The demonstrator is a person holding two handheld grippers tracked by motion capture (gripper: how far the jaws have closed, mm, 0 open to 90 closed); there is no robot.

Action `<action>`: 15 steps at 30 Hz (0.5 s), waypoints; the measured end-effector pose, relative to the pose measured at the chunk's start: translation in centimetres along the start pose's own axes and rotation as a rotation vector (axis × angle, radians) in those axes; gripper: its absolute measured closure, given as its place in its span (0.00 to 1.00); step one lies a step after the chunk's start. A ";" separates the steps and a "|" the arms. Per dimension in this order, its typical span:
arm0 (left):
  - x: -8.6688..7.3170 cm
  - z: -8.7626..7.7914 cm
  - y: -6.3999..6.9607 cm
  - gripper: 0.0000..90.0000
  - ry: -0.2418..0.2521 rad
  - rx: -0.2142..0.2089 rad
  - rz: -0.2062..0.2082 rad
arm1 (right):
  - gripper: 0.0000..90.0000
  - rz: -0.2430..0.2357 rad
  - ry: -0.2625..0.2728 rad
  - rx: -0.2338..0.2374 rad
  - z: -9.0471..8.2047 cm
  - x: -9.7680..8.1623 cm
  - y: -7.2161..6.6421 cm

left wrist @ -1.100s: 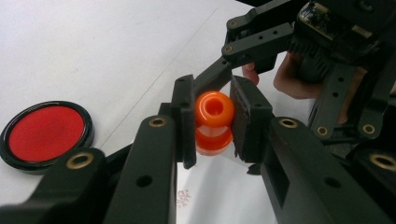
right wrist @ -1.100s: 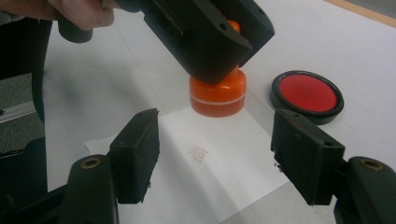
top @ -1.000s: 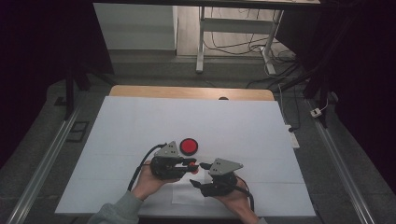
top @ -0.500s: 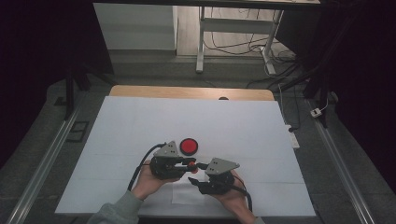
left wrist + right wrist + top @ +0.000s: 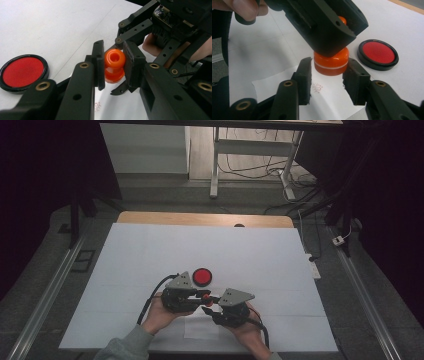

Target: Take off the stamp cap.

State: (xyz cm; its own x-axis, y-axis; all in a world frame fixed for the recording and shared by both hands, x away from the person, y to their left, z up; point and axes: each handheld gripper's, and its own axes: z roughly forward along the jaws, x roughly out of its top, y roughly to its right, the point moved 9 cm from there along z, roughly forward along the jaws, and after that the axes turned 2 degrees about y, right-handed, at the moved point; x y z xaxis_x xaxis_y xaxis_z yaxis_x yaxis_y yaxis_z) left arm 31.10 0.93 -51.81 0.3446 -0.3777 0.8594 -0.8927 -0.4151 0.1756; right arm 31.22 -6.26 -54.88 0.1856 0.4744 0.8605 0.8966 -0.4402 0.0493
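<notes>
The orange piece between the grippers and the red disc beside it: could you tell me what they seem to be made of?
The orange piece looks like glossy moulded plastic: smooth, with soft highlights and a pale seam line round its wide end. The red disc seems a matt red pad in a shiny black rim, probably plastic; whether the pad is felt or rubber is unclear.

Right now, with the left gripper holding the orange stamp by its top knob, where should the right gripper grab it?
Grip the wide lower cap of the orange stamp, jaws closing from its two opposite sides. Its straight round wall suits flat pads, and the left gripper already fills the knob. The right gripper straddles that cap, having just been closing.
</notes>
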 end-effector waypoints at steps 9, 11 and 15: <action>0.0 0.0 0.0 0.81 0.000 -0.001 0.000 | 0.70 -0.002 0.002 -0.005 0.0 0.1 0.1; 0.0 0.0 0.0 0.81 -0.001 -0.001 0.001 | 0.70 -0.003 0.001 -0.005 0.0 0.0 0.1; 0.0 0.0 0.0 0.81 -0.003 0.001 0.004 | 0.68 -0.004 0.003 -0.012 -0.1 0.0 0.1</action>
State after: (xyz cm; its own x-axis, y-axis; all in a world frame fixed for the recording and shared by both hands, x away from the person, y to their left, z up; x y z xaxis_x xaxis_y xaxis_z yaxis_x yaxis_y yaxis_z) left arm 31.08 0.93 -51.85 0.3421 -0.3818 0.8586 -0.8937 -0.4145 0.1718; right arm 31.30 -6.33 -54.81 0.1803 0.4737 0.8620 0.8924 -0.4474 0.0592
